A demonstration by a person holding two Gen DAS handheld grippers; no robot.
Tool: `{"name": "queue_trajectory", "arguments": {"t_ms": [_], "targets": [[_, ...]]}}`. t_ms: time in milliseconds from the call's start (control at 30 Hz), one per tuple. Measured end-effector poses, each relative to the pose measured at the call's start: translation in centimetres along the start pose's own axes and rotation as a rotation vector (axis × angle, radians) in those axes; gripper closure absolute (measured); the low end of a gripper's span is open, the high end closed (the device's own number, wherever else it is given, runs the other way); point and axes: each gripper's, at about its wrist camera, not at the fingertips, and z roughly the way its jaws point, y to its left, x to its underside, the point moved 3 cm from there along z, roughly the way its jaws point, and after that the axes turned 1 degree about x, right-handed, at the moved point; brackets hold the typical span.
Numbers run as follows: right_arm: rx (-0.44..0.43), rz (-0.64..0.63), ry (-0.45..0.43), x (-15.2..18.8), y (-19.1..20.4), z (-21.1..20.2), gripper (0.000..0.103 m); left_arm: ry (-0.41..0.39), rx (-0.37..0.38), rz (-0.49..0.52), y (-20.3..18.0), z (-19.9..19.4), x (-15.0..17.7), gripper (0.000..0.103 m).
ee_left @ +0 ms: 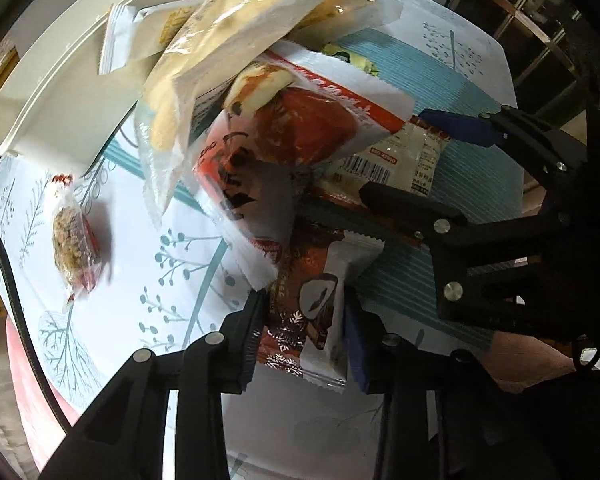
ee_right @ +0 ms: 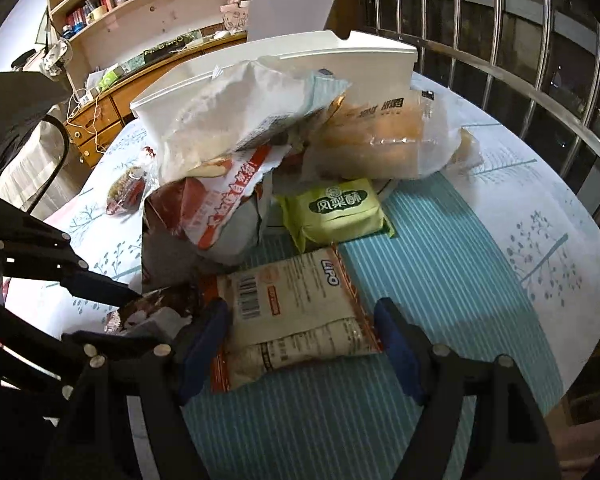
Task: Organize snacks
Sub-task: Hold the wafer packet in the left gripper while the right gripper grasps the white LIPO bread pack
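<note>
My left gripper stands around a brown and white chocolate snack pack, its jaws close against the pack's sides. My right gripper is open around a beige and orange cracker pack lying on the striped mat; the pack also shows in the left wrist view. A pile of snacks sits behind: a red and white bread bag, a clear bread bag, a green pineapple-cake pack. A white bin stands behind the pile.
A small red-wrapped oat snack lies apart on the white tablecloth. A metal railing runs along the table's far right. A wooden desk and shelves stand at the back left.
</note>
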Motion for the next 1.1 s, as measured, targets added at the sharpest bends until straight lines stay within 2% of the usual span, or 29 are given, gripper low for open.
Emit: {"name": "queue_trajectory", "arguments": {"t_ms": [133,200,467,767,833,933,1033,1100], "targets": [[0.004,-0.028,0.005,0.0,0.4,0.1,0.033,0.007,0.011,-0.033,1.1,-0.7,0.6,0.068],[0.018,-0.059,0.016,0.0,0.8,0.2,0.045,0.008,0.01,-0.046,1.5,-1.2,0.9,0.068],[0.013,-0.07,0.106,-0.6,1.0,0.3,0.049,0.012,0.009,-0.082,2.8,-4.0,2.3,0.068],[-0.014,-0.09,0.226,-0.7,1.8,-0.4,0.051,-0.087,-0.024,-0.147,4.9,-9.2,2.6,0.068],[-0.024,-0.096,0.239,-0.8,1.6,-0.9,0.07,-0.101,-0.033,-0.163,5.3,-9.9,2.3,0.068],[-0.038,-0.081,0.249,-1.1,1.0,-1.7,0.082,-0.122,-0.037,-0.207,6.5,-11.1,2.4,0.068],[-0.001,-0.075,0.27,-1.0,0.0,-1.9,0.101,-0.143,-0.035,-0.251,7.0,-11.7,2.2,0.068],[0.005,-0.052,0.279,-0.9,-0.8,-1.9,0.103,-0.15,-0.03,-0.271,6.7,-11.9,1.6,0.068]]}}
